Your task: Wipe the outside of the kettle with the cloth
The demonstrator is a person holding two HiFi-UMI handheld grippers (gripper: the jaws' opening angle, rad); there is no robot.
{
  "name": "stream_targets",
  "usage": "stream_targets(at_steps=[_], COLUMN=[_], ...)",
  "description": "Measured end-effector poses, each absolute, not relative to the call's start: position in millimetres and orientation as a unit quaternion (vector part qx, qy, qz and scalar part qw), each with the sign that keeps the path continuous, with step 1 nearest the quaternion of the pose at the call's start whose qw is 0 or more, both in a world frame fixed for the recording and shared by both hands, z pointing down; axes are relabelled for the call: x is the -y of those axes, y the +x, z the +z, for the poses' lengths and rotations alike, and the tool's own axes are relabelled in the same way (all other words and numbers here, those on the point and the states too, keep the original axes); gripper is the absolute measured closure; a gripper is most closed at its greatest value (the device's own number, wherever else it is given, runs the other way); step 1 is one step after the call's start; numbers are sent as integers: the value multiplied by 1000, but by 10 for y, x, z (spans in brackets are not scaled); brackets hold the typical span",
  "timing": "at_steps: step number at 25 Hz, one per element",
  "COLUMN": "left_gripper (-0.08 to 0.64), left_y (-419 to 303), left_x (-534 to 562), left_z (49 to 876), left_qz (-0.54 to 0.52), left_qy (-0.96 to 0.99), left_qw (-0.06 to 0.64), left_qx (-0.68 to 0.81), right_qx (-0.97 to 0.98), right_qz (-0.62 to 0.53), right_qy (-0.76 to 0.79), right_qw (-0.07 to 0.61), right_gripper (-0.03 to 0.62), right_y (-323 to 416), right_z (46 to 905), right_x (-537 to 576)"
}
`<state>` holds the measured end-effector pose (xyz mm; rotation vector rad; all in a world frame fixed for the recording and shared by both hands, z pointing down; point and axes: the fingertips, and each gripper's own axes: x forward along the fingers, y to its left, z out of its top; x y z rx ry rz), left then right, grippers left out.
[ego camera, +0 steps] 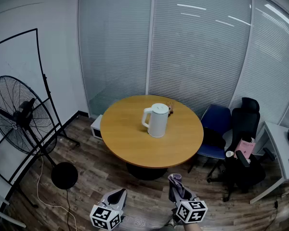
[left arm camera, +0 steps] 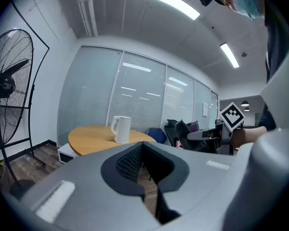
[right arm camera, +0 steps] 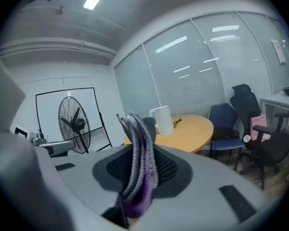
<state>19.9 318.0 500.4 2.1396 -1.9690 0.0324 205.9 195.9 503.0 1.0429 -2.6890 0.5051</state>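
Clamped in our right gripper, the folded cloth stands ready while our left gripper is closed on nothing, both well short of the table with the kettle upright near its middle, so we should step in and press the cloth flat against its side.

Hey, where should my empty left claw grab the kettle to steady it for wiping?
Probably the handle: the kettle stands upright with its loop handle sticking out to the left in the head view, the left claw's side. Come from that side, open the shut claw and close across the handle's upright bar.
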Motion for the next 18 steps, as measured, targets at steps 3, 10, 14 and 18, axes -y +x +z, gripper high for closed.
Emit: stream_targets(at_steps=[3, 10, 14, 18], left_gripper=[551, 549, 549, 549], left_y=[192, 156, 65, -127], left_x=[-3181, -3087, -2872, -2596], left_z=[5006, 5103, 5187, 5200], left_qz=[6, -3, -6, 1], left_qy=[732, 730, 729, 724], left_qw=[113, 127, 132, 137], left_qx=[672, 672, 671, 676], right_qx=[913, 911, 908, 901], right_qz=[173, 209, 226, 251], right_qy=[354, 343, 341, 342], right_qw=[105, 89, 92, 93], right_gripper=[494, 492, 492, 492], right_y=[2038, 1956, 1853, 1682], right_z=[5050, 5079, 5206, 5327], right_x=[-1967, -1905, -1702, -1417])
